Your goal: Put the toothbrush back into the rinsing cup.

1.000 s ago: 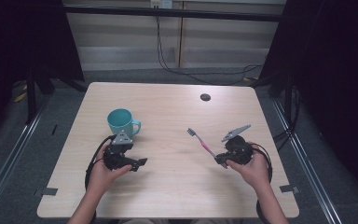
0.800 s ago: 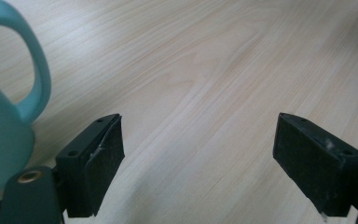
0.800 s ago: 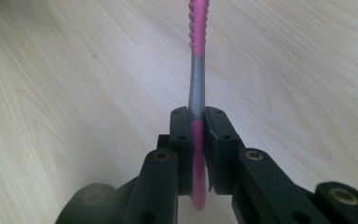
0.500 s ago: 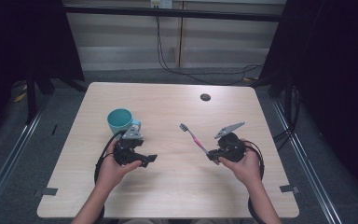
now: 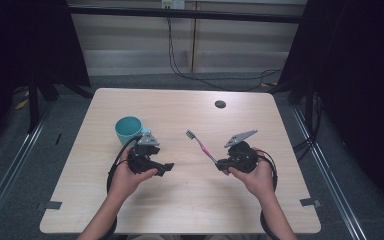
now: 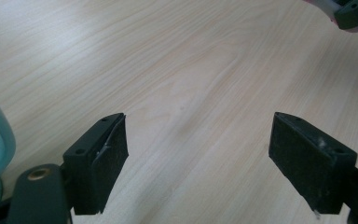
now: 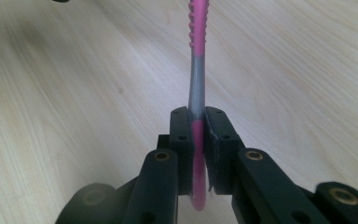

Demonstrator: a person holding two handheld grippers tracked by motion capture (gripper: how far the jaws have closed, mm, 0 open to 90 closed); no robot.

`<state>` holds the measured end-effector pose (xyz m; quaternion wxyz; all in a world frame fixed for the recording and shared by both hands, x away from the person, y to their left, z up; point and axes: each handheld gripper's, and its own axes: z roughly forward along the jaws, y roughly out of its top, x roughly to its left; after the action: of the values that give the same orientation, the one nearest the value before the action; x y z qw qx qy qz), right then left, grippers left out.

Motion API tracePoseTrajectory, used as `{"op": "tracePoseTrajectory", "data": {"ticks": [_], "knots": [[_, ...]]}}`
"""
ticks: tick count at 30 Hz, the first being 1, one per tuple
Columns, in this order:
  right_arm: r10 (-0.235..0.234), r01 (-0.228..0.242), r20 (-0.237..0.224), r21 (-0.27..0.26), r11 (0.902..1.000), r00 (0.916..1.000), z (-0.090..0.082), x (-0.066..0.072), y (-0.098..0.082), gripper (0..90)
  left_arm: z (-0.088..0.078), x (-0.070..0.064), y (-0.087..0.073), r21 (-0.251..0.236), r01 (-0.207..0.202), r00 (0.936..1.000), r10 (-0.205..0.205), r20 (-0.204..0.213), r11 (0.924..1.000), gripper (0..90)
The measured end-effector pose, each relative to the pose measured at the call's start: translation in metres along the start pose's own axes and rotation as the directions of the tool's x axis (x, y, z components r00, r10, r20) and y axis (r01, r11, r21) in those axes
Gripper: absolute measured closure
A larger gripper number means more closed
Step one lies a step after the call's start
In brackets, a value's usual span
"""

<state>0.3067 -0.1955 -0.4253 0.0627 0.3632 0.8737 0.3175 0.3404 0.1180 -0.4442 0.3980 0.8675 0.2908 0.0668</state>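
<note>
I hold the toothbrush (image 5: 201,145) by its handle end in the right hand-held gripper (image 5: 223,164), jaws clamped on it; the bristle head points up and away toward the table's (image 5: 180,210) far left. The likely step is carrying it to the cup (image 5: 128,129). To do this well, I keep the clamp firm, lift the head above the rim, then tip the brush upright before lowering. In the right gripper view the handle (image 7: 197,135) sits centred between the pads, so it should not swivel. The left hand-held gripper (image 5: 165,167) hovers just beside the cup, jaws apart and holding nothing, having just been closing slightly; it can steady the cup.
</note>
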Motion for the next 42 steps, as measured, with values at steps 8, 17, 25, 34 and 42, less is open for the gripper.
{"op": "tracePoseTrajectory", "data": {"ticks": [8,17,25,34,42], "knots": [[-0.005,0.004,-0.018,-0.019,0.9998,0.9998,0.002,0.004,0.003,82.9,0.005,-0.003,0.006,-0.004,0.008,0.9999,-0.008,0.013,1.0000,19.5],[-0.002,0.001,-0.030,-0.030,0.9995,0.9995,0.005,0.009,0.007,83.0,0.008,-0.010,0.018,-0.006,0.008,0.9993,-0.008,0.036,1.0000,19.5],[-0.009,0.007,-0.037,-0.047,0.9989,0.9993,0.005,0.012,0.009,82.9,0.011,-0.013,0.024,-0.013,0.015,0.9985,-0.015,0.054,0.9998,19.5],[-0.023,0.020,-0.051,-0.052,0.9984,0.9984,0.008,0.015,0.012,83.0,0.012,-0.017,0.032,-0.027,0.020,0.9973,-0.018,0.072,0.9994,20.0],[-0.028,0.025,-0.054,-0.056,0.9981,0.9981,0.010,0.018,0.015,82.9,0.014,-0.016,0.037,-0.039,0.049,0.9950,-0.046,0.089,0.9980,20.2]]}}
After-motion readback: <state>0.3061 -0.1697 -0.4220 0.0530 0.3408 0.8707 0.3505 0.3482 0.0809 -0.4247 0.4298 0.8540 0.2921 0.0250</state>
